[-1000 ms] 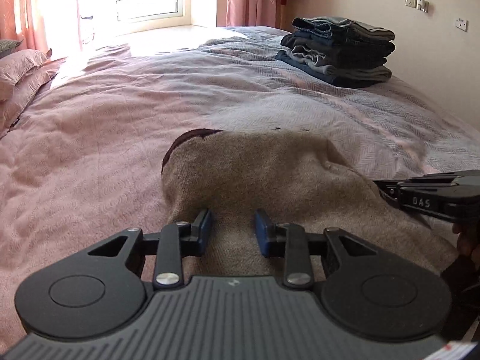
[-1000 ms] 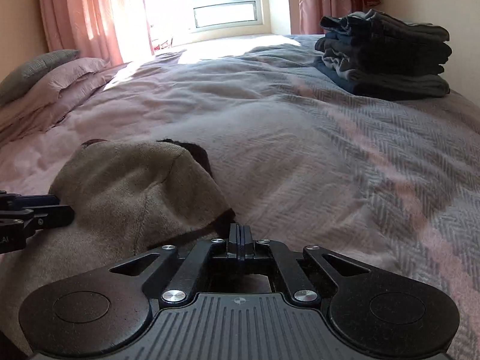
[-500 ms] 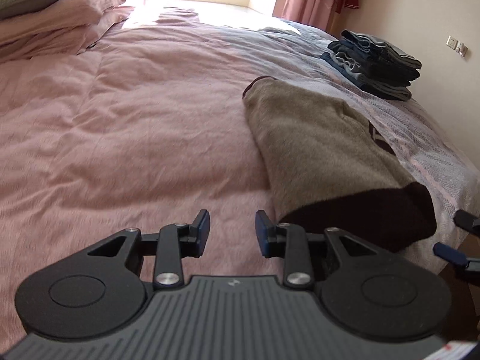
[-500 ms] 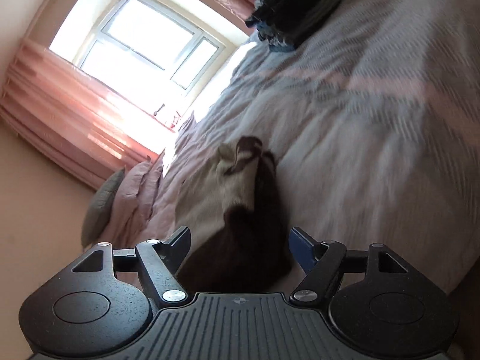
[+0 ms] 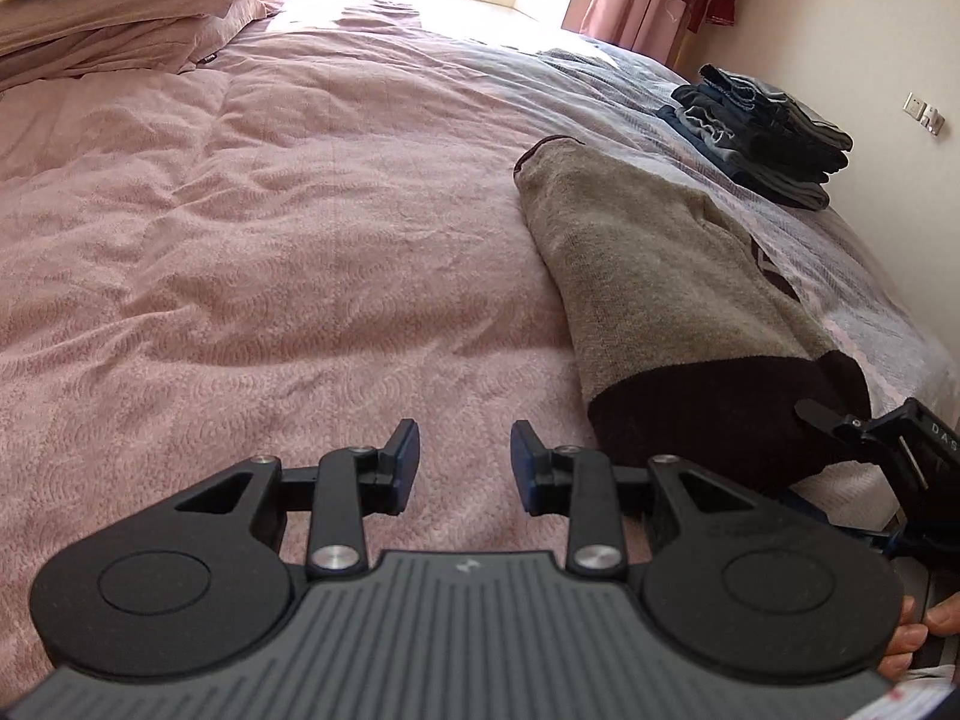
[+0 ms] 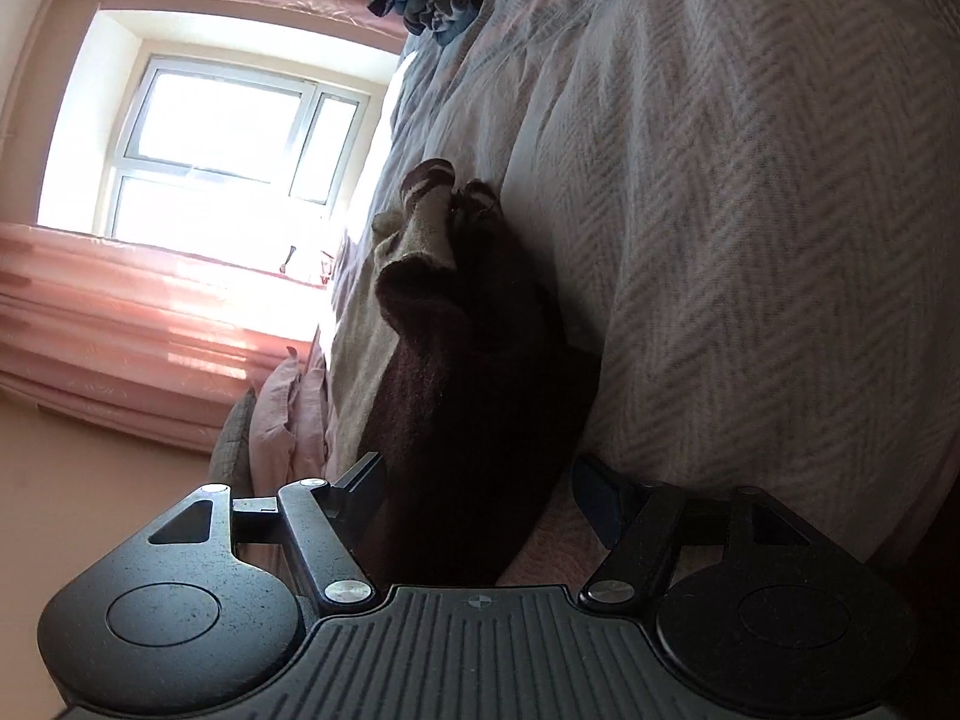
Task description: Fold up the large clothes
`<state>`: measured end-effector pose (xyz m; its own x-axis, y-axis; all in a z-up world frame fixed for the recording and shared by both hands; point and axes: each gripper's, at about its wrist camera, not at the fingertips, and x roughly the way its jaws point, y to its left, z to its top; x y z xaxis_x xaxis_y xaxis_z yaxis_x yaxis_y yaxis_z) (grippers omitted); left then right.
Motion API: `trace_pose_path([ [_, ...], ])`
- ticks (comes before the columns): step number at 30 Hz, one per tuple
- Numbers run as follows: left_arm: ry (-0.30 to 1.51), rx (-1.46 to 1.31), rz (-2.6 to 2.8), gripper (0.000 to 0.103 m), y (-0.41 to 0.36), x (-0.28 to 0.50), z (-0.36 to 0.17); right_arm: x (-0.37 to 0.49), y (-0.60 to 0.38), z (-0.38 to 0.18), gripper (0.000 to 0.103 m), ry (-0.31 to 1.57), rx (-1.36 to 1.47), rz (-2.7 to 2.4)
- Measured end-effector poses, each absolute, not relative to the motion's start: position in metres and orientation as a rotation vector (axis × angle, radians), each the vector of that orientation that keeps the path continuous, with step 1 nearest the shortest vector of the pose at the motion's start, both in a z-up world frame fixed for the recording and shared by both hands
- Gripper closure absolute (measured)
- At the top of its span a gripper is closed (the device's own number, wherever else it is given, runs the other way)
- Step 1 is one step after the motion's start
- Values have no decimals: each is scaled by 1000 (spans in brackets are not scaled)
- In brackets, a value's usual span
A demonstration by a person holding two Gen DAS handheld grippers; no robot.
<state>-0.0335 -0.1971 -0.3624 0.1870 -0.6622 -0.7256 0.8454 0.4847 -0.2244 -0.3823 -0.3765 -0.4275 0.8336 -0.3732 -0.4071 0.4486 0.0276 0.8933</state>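
A folded grey-brown garment (image 5: 660, 276) with a dark brown hem (image 5: 720, 414) lies lengthwise on the right side of the bed. My left gripper (image 5: 462, 450) hovers over bare pink quilt just left of the hem. Its jaws stand a little apart and hold nothing. My right gripper (image 6: 477, 474) is rolled onto its side at the hem end of the garment (image 6: 468, 360). Its wide jaws straddle the dark hem and are closing, with the right pad still apart from the cloth. One of its fingers (image 5: 825, 420) shows at the hem in the left wrist view.
A stack of folded dark clothes (image 5: 762, 132) sits at the far right of the bed, near the wall. Pillows (image 5: 120, 6) lie at the far left. The pink quilt (image 5: 270, 240) spreads wide to the left. Fingers of a hand (image 5: 912, 630) show at the lower right.
My left gripper swung left off the garment onto bare quilt. The right gripper went from shut to wide open, rolled onto its side and came up to the dark hem.
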Motion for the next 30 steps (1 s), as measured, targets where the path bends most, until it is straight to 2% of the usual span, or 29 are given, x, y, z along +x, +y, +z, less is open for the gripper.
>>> trace_pose_path([
  [1, 880, 246, -1076, 75, -198, -33, -364, -379, -377, -428, 44, 49, 1398, -641],
  [2, 884, 244, -1075, 75, -200, -33, -365, -375, -378, -429, 60, 44, 1381, -650],
  [3, 887, 244, -1075, 75, -201, -33, -366, -372, -381, -429, 81, 50, 1360, -658],
  [6, 876, 246, -1078, 75, -202, -33, -362, -366, -379, -404, 88, 64, 1191, -674],
  [8, 869, 250, -1078, 75, -204, -33, -359, -360, -380, -371, 89, 115, 983, -657],
  [12, 852, 256, -1093, 75, -212, -39, -351, -364, -421, -335, 89, 234, 835, -619],
  [17, 845, 271, -1160, 75, -238, -55, -345, -408, -484, -331, 89, 449, 697, -550],
  [20, 823, 311, -1210, 75, -261, -72, -344, -426, -535, -343, 90, 525, 709, -512],
  [24, 756, 367, -1268, 75, -294, -87, -341, -427, -581, -350, 89, 544, 740, -491],
  [25, 741, 374, -1277, 75, -302, -88, -339, -427, -587, -355, 86, 553, 789, -524],
  [26, 724, 379, -1286, 75, -309, -88, -336, -428, -586, -357, 79, 568, 811, -581],
  [27, 698, 381, -1302, 75, -316, -88, -333, -429, -577, -356, 74, 569, 785, -650],
  [30, 606, 396, -1354, 75, -338, -90, -323, -438, -525, -339, 73, 445, 590, -921],
])
